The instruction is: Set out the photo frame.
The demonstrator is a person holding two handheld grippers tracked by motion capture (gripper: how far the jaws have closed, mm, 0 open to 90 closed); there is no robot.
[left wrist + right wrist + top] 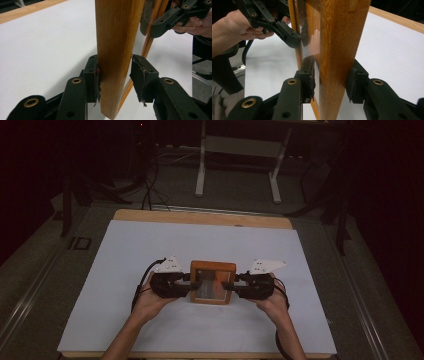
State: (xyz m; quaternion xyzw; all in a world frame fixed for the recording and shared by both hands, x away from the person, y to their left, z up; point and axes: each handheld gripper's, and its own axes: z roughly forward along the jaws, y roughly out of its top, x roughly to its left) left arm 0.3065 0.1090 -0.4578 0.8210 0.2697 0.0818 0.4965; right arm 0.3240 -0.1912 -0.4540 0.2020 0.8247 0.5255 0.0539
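Observation:
A small wooden picture frame (212, 267) with a shiny glass pane (210, 289) sits over the middle of the white sheet, held from both sides. My left gripper (192, 281) is shut on its left rail, and in the left gripper view that rail (115, 37) stands between the two pads of my left gripper (115, 75). My right gripper (229, 284) is shut on the right rail, and in the right gripper view the wood (342, 37) fills the gap of my right gripper (333, 80). Each gripper view shows the other gripper across the frame. Whether the frame rests on the sheet I cannot tell.
The white sheet (150, 250) covers a wooden table whose far edge (200, 217) shows. Beyond it, on the dark floor, stand the white legs of a desk (200, 165) and some cables (147, 195). Both forearms come in from the bottom.

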